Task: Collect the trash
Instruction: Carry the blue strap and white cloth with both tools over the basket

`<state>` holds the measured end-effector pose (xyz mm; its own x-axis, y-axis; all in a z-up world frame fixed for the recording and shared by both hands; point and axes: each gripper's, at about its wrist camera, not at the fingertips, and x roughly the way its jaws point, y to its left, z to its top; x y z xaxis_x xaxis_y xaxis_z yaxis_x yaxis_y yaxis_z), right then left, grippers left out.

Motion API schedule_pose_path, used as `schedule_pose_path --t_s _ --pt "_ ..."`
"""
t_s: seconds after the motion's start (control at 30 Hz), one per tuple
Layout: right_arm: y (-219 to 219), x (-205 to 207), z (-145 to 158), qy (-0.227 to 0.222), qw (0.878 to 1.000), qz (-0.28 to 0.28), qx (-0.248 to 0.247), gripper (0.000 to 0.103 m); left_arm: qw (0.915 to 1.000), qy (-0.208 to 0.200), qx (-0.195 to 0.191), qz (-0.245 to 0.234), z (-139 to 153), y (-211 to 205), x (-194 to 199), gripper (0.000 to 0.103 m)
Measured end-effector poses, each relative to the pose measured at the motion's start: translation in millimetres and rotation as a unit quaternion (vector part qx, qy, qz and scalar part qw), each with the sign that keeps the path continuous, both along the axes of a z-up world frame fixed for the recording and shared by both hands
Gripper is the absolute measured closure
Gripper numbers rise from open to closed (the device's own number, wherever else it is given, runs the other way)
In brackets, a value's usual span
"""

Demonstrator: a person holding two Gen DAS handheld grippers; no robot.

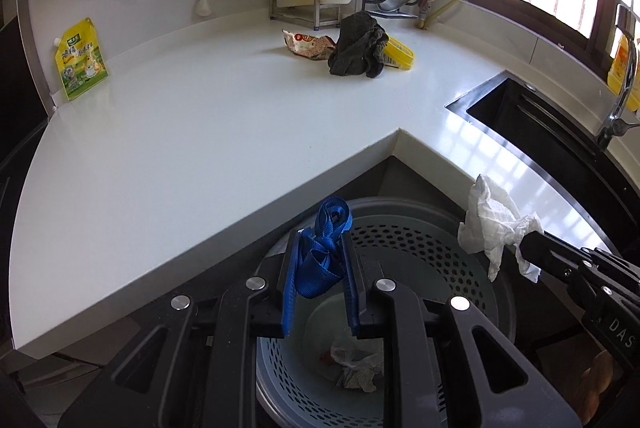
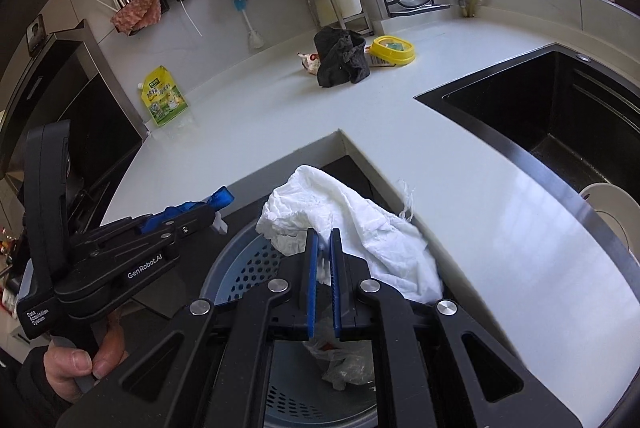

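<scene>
Kitchen counter wraps the bin. Left gripper grips a blue strap, right gripper pinches a tissue; both hang over the bin, straight below. Wrapper waits at twelve o'clock.

Bunched blue strap and crumpled white tissue above perforated bin; scraps inside.

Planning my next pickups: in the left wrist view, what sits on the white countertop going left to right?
Yellow-green spouted drink pouch → crumpled red-and-white snack wrapper → bunched dark grey cloth → yellow plastic container, partly hidden behind the cloth → black sink.
</scene>
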<state>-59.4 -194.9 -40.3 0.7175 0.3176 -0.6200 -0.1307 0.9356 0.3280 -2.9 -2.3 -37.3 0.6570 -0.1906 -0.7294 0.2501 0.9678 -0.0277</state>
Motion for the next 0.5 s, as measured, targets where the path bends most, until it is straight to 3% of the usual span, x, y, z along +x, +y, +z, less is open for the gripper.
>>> schedule_pose_path --t_s 0.5 --pt "17 -28 -47 0.038 0.999 0.004 0.006 0.097 0.9989 0.041 0.003 -0.022 -43 8 -28 0.083"
